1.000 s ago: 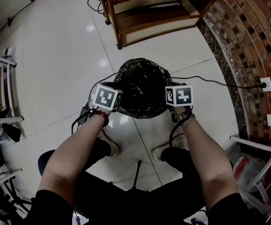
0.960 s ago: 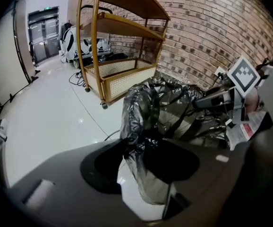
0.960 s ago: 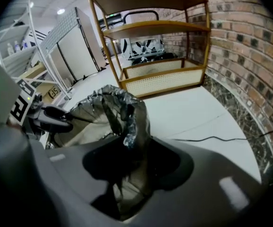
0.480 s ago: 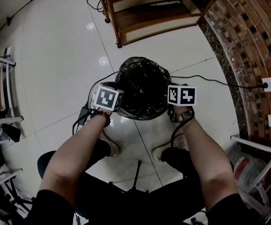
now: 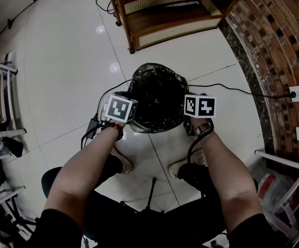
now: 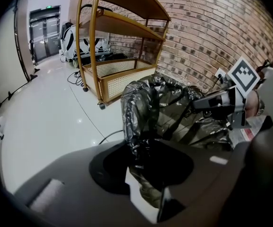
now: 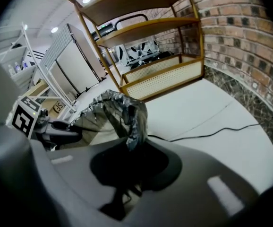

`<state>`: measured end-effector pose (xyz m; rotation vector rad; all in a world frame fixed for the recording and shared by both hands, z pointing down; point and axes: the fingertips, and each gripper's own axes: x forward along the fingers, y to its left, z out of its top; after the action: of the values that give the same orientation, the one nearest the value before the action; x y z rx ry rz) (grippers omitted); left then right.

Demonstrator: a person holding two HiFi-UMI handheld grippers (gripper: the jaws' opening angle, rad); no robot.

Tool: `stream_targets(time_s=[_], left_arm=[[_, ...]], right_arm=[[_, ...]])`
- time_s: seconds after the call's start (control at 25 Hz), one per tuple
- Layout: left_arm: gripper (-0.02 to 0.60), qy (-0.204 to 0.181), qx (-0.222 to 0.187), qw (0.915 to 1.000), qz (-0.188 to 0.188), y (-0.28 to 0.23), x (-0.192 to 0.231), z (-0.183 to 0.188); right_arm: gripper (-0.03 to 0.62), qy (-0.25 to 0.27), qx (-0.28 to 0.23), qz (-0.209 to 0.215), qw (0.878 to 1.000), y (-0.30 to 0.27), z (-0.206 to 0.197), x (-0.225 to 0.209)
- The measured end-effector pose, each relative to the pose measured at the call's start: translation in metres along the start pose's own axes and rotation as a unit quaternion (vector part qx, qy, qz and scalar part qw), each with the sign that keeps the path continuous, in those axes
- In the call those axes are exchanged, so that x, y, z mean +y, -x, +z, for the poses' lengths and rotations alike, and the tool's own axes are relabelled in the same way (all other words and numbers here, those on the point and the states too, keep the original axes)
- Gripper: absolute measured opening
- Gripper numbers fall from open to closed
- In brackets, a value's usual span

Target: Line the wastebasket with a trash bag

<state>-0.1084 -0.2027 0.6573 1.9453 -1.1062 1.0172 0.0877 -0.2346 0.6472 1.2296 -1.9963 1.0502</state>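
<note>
The left hand-held gripper [image 5: 129, 119] is held at the near left rim of the wastebasket [image 5: 141, 128]. In the left gripper view, its jaws [image 6: 143, 174] are seen drawn in on a gathered fold of the black trash bag [image 6: 146, 108], and the fold is pinched between them. A narrow strip of pale floor is still seen through the gap below the fold. The right hand-held gripper [image 5: 190, 119] is held at the near right rim. In the right gripper view, its jaws [image 7: 127, 160] are almost fully together, and a twisted strip of the bag [image 7: 122, 110] is clamped between them. Both pairs of jaws have just been closing.

The wastebasket is standing upright on the white tiled floor [image 5: 61, 61], between the person's two forearms and just in front of the shoes. Its long axis is vertical and its mouth is turned up toward the head camera. The trash bag [image 5: 157, 94] is placed inside it with the same axis. Its mouth is open upward, and its crinkled edge is folded out over the rim all round.

A wooden shelf [image 5: 175, 14] is seen beyond the basket, a brick wall [image 5: 279, 45] at the right, and a black cable [image 5: 232, 91] across the floor.

Compared with one second ago, both grippers are found almost at the same places, and the basket has not been moved.
</note>
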Motion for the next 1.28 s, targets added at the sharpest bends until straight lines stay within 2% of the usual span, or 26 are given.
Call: stream_targets(time_s=[0.28, 0.56, 0.8, 0.88, 1.04, 1.28], left_arm=[[0.128, -0.01, 0.008, 0.9999, 0.01, 0.0, 0.002, -0.001], [0.29, -0.013, 0.001, 0.9997, 0.022, 0.004, 0.006, 0.0], [0.356, -0.015, -0.012, 0.9995, 0.025, 0.016, 0.005, 0.003], [0.365, -0.014, -0.008, 0.9995, 0.028, 0.021, 0.006, 0.002], [0.371, -0.01, -0.007, 0.9994, 0.033, 0.028, 0.007, 0.001], [0.371, -0.01, -0.022, 0.9991, 0.036, 0.035, 0.008, 0.006]], right_arm=[[0.046, 0.013, -0.004, -0.015, 1.0, 0.0, 0.002, 0.0], [0.163, 0.025, -0.018, -0.021, 0.999, 0.012, 0.009, -0.007], [0.21, 0.028, -0.028, -0.027, 0.999, 0.027, 0.011, -0.011], [0.22, 0.027, -0.026, -0.026, 0.999, 0.03, 0.009, -0.011], [0.286, 0.03, -0.028, -0.024, 0.999, 0.033, 0.008, -0.01], [0.305, 0.031, -0.057, -0.031, 0.997, 0.044, 0.02, -0.016]])
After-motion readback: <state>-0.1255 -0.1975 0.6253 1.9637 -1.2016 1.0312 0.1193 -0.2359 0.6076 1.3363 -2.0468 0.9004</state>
